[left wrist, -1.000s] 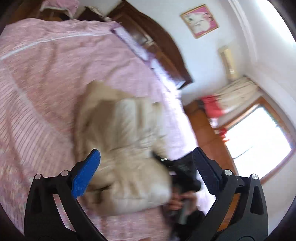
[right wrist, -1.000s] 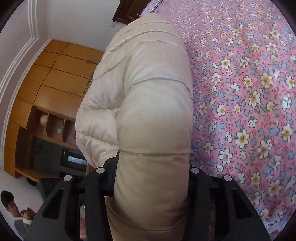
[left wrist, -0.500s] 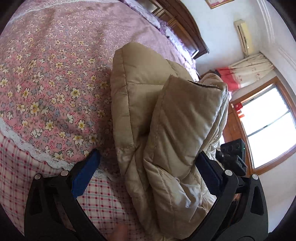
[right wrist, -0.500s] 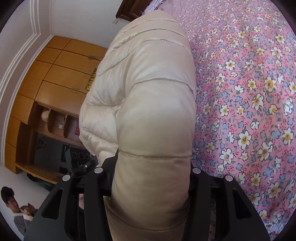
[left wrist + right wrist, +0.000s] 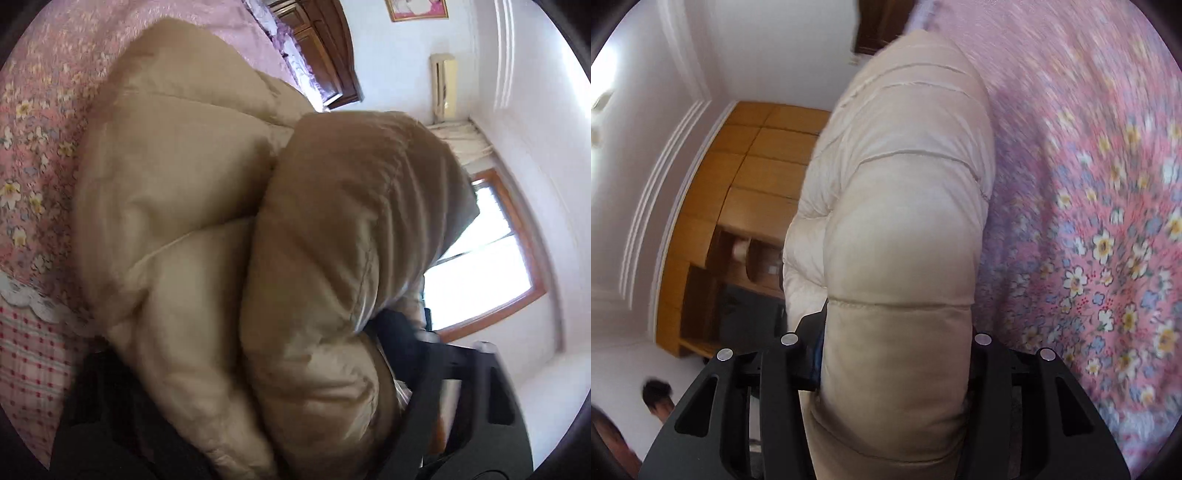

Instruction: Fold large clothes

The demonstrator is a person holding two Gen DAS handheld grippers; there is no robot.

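Bedroom, mid-fold: your right gripper (image 5: 895, 354) grasps a thick quilted roll of the beige puffer jacket (image 5: 901, 229), the padding bulging out between both fingers, though the jaws are opening slightly around it. Your left gripper (image 5: 258, 398) has the jacket's bundled near end between its fingers, and its jaws are closing; blur and the mass of fabric hide the pads, so you cannot tell whether they press on it yet. The jacket lies bunched on the pink floral bedspread (image 5: 1108, 221), its folded layers stacked close to both cameras, near the lace-trimmed edge of the bed (image 5: 26, 295).

The risk from here, as a judgement: the slippery padded shell may squirm out of the loosening right grasp before the left one bites, letting the fold spring open. The left jaws may also pinch only the outer layer, so the inner panels slide apart when you lift. Trapped air in the filling could push the bundle out of either hold.

No brand, label or readable writing shows on the jacket or bedding. A framed picture (image 5: 417, 9) hangs on the far wall, too small and cropped to read; a person stands in the background by the wooden cabinet (image 5: 738, 206).
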